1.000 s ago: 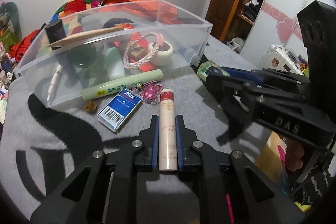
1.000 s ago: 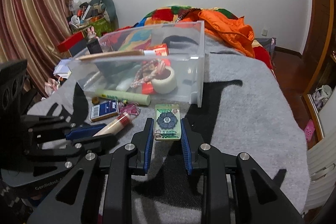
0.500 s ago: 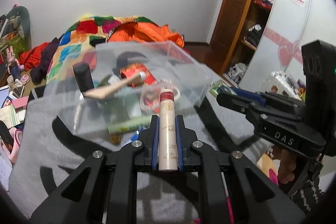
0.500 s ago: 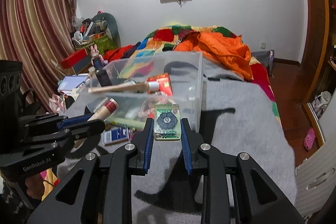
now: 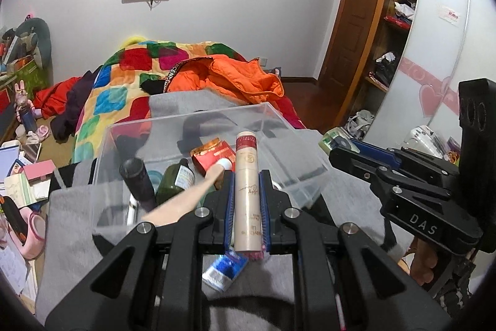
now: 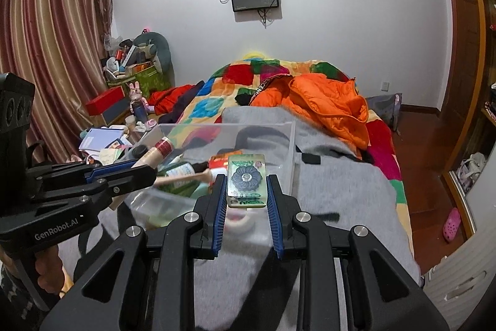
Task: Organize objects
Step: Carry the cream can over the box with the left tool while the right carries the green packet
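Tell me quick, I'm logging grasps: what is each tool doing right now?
Left tool: closed on the cream tube with a red cap.
Right tool: closed on the green flower-patterned case.

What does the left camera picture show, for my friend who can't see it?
The left gripper holds a cream tube with a red cap above a clear plastic box on a grey blanket. The box holds a dark green bottle, a red packet and a black tube. The right gripper, at the right, holds a small green case.
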